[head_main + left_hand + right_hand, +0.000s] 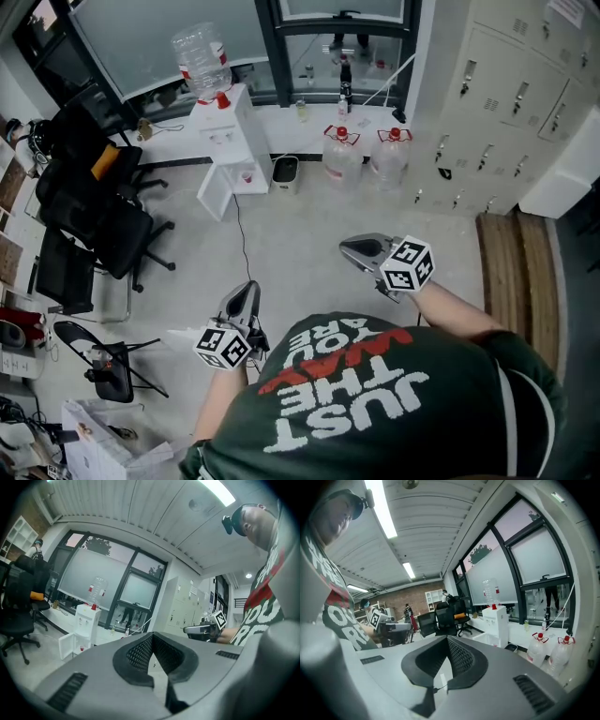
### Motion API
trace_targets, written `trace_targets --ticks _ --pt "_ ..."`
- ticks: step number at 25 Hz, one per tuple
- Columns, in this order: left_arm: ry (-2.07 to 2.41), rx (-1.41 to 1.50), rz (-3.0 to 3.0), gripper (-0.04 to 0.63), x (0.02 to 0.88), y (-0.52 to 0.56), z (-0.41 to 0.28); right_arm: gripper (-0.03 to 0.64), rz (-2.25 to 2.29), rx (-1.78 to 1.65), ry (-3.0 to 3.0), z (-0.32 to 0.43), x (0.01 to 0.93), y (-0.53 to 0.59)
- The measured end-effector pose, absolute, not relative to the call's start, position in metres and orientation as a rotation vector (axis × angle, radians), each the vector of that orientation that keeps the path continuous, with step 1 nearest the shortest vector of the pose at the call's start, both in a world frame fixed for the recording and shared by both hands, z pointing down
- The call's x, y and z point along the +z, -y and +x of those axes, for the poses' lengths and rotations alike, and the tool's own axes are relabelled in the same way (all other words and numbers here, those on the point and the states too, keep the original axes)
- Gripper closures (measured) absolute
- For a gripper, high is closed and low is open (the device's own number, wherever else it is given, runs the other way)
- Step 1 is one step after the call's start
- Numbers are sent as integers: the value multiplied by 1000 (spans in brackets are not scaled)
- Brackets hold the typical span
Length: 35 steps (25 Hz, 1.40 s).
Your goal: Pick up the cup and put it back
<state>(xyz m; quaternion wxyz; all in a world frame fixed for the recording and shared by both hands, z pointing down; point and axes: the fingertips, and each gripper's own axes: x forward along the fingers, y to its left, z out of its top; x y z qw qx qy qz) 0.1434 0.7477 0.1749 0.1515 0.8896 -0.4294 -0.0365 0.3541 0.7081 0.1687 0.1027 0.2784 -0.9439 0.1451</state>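
Left gripper (246, 292) and right gripper (352, 249) hold jaws closed, empty; only their views show ceiling (417, 522).

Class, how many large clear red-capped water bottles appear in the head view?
3 clear water bottles: one atop the white dispenser, two side by side on the floor.

A pale grey floor (309, 234) runs to tall dark-framed windows (159, 37) on the far side; a white water dispenser (230, 141) stands before them, two water jugs (342, 150) to its right; black office chairs (94, 216) crowd the left; pale lockers (506, 103) line the right wall; strip lights (379, 508) cross the ribbed ceiling (422, 531); a brick wall (410, 597) shows far off.
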Motion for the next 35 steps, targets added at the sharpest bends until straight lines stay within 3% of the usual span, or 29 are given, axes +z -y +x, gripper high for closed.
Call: trace_targets --ticks 22,28,35 --pt "1152 -79 2550 588 168 -692 334 584 807 477 2802 530 169 -667" --pt "1170 -75 2524 588 179 -665 314 584 763 508 2787 508 183 -639" --pt "1138 -120 2508 588 203 -595 235 584 749 466 2758 425 190 -567"
